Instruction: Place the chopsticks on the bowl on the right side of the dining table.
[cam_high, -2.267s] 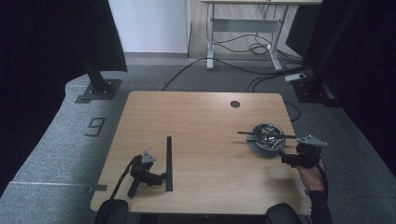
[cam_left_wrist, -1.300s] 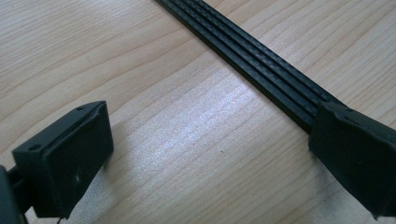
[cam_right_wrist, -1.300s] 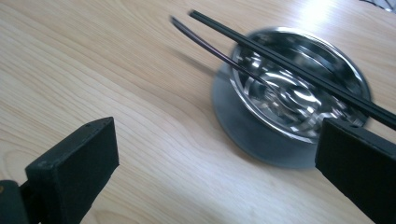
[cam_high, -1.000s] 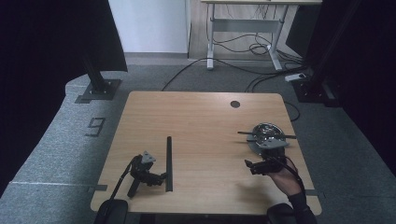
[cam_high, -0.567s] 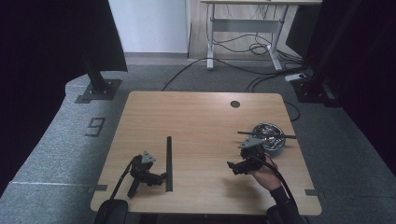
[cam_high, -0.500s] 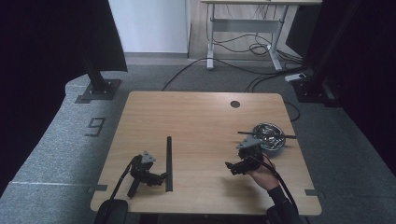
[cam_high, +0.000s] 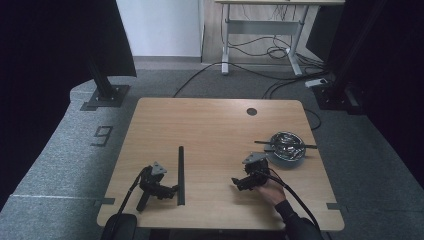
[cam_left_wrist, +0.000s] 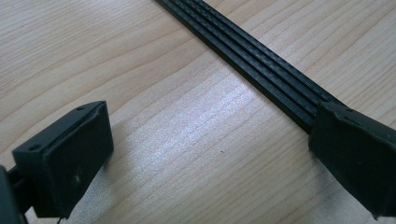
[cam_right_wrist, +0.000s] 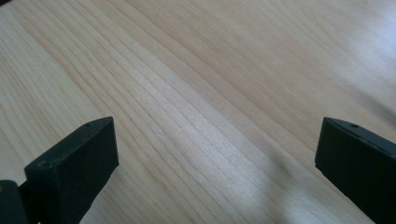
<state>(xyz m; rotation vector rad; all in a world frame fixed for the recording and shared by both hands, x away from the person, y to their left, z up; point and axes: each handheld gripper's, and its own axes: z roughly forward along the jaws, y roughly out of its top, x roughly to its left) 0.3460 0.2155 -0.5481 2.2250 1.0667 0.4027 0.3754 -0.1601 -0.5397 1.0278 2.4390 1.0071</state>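
A long black ribbed bar (cam_high: 180, 175) lies lengthwise on the wooden table (cam_high: 210, 125), left of centre. My left gripper (cam_high: 167, 190) rests on the table beside the bar's near end, with no hand on it. Its jaws stand open, and the bar (cam_left_wrist: 261, 60) runs past the right jaw's tip. My right gripper (cam_high: 236, 182), held in a hand, hovers low over the table right of centre, pointing left. Its jaws are open over bare wood (cam_right_wrist: 210, 107) with nothing between them. A metal bowl (cam_high: 287, 146) with dark rods laid across it sits at the right.
A round cable hole (cam_high: 251, 111) is near the table's far edge. Cables trail from both grippers off the near edge. Grey floor mats surround the table, with a stand base (cam_high: 104, 95) at the far left and another desk (cam_high: 265, 20) behind.
The right gripper has travelled from the table's right edge beside the bowl leftward toward the middle. The left gripper and the bar have stayed put.
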